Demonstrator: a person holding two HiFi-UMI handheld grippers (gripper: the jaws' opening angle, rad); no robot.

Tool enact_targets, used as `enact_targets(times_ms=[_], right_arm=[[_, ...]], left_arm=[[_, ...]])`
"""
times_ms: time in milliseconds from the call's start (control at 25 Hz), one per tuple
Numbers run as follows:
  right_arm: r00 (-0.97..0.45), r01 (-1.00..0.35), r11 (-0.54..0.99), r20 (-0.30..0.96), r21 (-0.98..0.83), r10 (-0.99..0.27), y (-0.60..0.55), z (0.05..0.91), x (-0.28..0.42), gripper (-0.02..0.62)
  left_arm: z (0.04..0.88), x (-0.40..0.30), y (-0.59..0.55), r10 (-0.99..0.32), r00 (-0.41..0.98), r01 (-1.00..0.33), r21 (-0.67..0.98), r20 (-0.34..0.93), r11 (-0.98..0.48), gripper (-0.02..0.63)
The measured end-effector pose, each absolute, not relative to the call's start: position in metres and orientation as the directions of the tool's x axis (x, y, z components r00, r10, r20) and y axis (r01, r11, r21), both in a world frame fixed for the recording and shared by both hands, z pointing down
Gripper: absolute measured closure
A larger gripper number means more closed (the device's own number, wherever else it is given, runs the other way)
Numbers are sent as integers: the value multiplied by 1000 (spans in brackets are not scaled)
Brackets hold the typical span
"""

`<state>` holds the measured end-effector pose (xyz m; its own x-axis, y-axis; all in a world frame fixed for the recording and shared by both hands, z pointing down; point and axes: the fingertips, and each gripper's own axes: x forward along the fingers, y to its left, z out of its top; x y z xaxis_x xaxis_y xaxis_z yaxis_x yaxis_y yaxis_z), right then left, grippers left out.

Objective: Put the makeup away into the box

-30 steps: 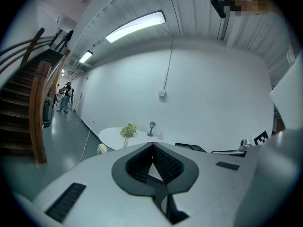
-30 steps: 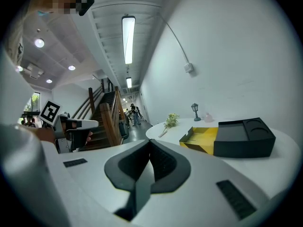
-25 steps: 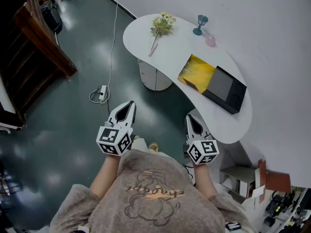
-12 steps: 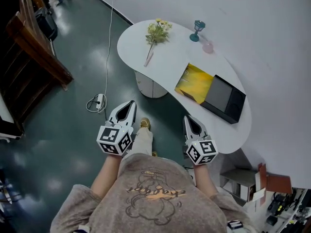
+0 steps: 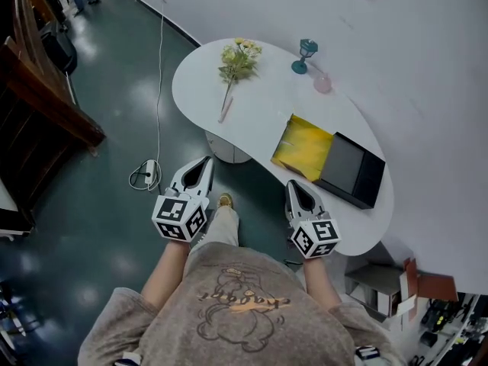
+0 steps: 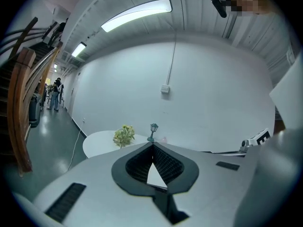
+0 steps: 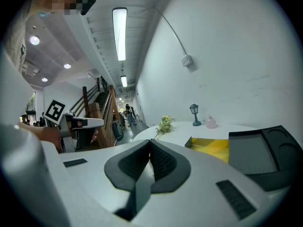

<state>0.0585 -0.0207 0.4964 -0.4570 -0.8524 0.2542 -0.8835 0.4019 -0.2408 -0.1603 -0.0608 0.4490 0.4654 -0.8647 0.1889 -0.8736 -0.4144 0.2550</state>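
Observation:
An open box with a yellow inside (image 5: 305, 147) and a black lid part (image 5: 351, 165) lies on the near end of the curved white table (image 5: 259, 109). A small pink object (image 5: 323, 84) stands by the wall; what it is I cannot tell. My left gripper (image 5: 205, 162) hangs over the green floor, short of the table, shut and empty (image 6: 152, 145). My right gripper (image 5: 293, 184) is just short of the table's edge, near the box, also shut and empty (image 7: 150, 142). The right gripper view shows the yellow box (image 7: 208, 145) and black lid (image 7: 260, 155) close ahead.
A bunch of yellow-green flowers (image 5: 236, 58) and a teal lamp figure (image 5: 303, 56) stand on the table's far part. A power strip (image 5: 146, 175) with a white cable lies on the floor. Dark wooden stairs (image 5: 46, 105) are at left, and shelves (image 5: 381, 280) at lower right.
I have walked toward the table with both grippers held out shut. The table and box now lie closer to the grippers in the head view.

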Motion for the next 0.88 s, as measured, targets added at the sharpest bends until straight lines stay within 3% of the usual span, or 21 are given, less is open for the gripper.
enact_targets(times_ms=[880], right_arm=[[-354,-926,297,266,-234,-897,-178,485,35,592]], left_arm=[[460,-176,-233,-789,567,-820,259,236,-511,586]])
